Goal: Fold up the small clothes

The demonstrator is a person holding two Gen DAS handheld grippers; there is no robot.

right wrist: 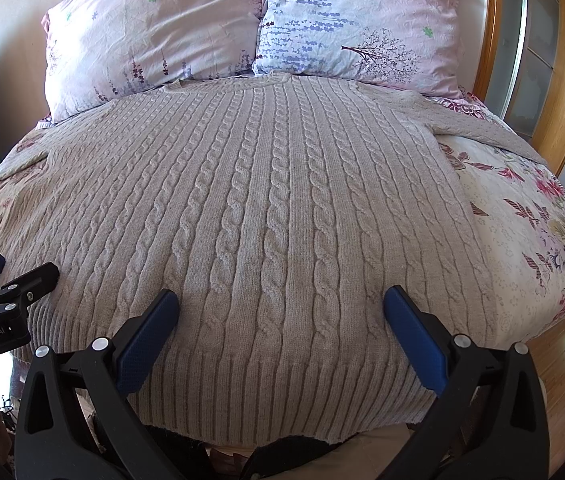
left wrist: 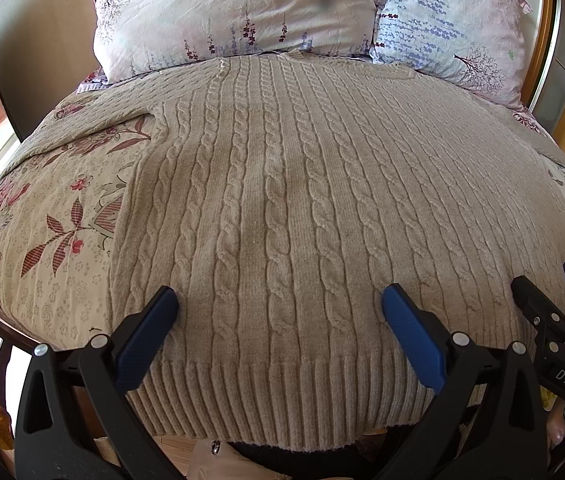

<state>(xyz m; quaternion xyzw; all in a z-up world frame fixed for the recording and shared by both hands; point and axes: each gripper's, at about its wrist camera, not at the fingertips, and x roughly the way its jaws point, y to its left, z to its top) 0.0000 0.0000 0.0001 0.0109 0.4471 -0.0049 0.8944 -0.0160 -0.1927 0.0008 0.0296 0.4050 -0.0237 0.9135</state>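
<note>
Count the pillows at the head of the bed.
2: a pink pillow on the left, a blue-and-pink pillow on the right, both behind the sweater. None visibly hidden.

The sweater point(left wrist: 282, 208) hides most of the bed point(left wrist: 54, 248); its hem hangs past the bed's foot edge; its sleeve ends run off toward both side edges, unseen; the pillows point(right wrist: 154, 28) are cropped by the top border.

The sweater point(left wrist: 282, 208) is beige with a cable-knit pattern and a ribbed hem. The bedspread point(left wrist: 54, 220) is cream with red-pink flowers and striped leaves. Two pillows point(right wrist: 154, 28) are pale pink and lilac with purple sprigs. Each hand-held gripper point(left wrist: 278, 300) is black with blue pads.
</note>
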